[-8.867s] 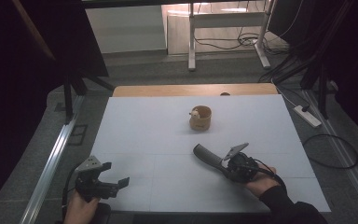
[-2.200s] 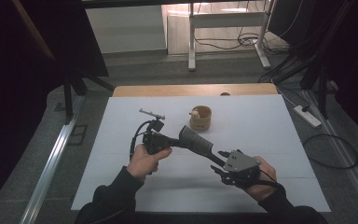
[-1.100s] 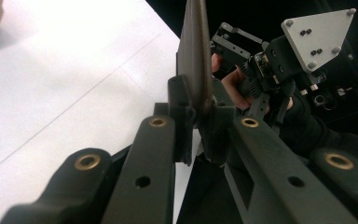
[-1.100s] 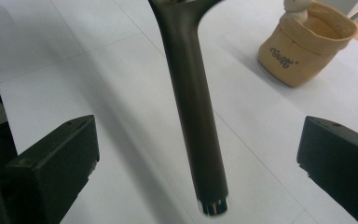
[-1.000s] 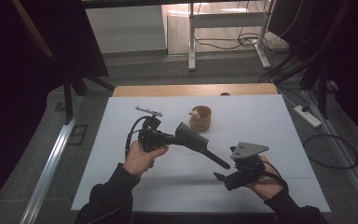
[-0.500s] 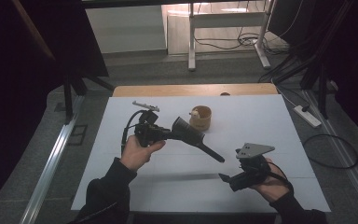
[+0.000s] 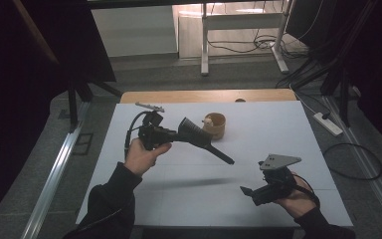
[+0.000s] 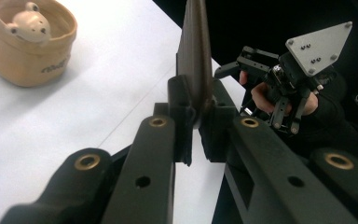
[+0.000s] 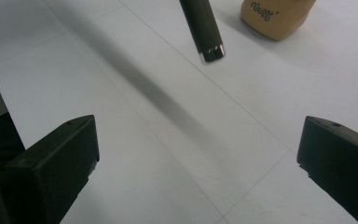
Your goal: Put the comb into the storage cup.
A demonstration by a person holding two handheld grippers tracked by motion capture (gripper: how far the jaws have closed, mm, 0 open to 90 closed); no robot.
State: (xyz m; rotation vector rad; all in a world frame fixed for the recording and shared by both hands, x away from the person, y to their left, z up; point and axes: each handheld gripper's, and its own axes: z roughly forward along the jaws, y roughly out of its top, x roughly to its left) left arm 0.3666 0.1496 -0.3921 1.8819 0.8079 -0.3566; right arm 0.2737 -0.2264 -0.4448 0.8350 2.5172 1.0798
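A person at a white counter (image 7: 278, 124) holds a long dark object, broad at one end and tapering to a slim handle (image 7: 206, 142), clear of the surface with the left tool (image 7: 173, 134), whose jaws are clamped on the broad end. In the left gripper view the thin dark edge (image 8: 195, 60) stands pinched between the two pads. The handle slopes down and toward the person's right, its silver-capped tip (image 9: 212, 52) hanging above the counter in the right gripper view. The right tool (image 7: 248, 193) rests low near the front edge, well apart from the object, its jaws spread wide and empty. A small tan pot with a frog figure inside (image 7: 214, 125) sits just behind the lifted object.

The grip looks narrow, taken at the very end of a long piece; the judgement here is that the weight of the overhanging handle could twist it in the pads or let it slip out. A swing toward the rear could also knock the pot, which stands close.

What the object is cannot be made out; the dim light and dark finish hide its form. The left tool's fingertips are masked by the object in the high view
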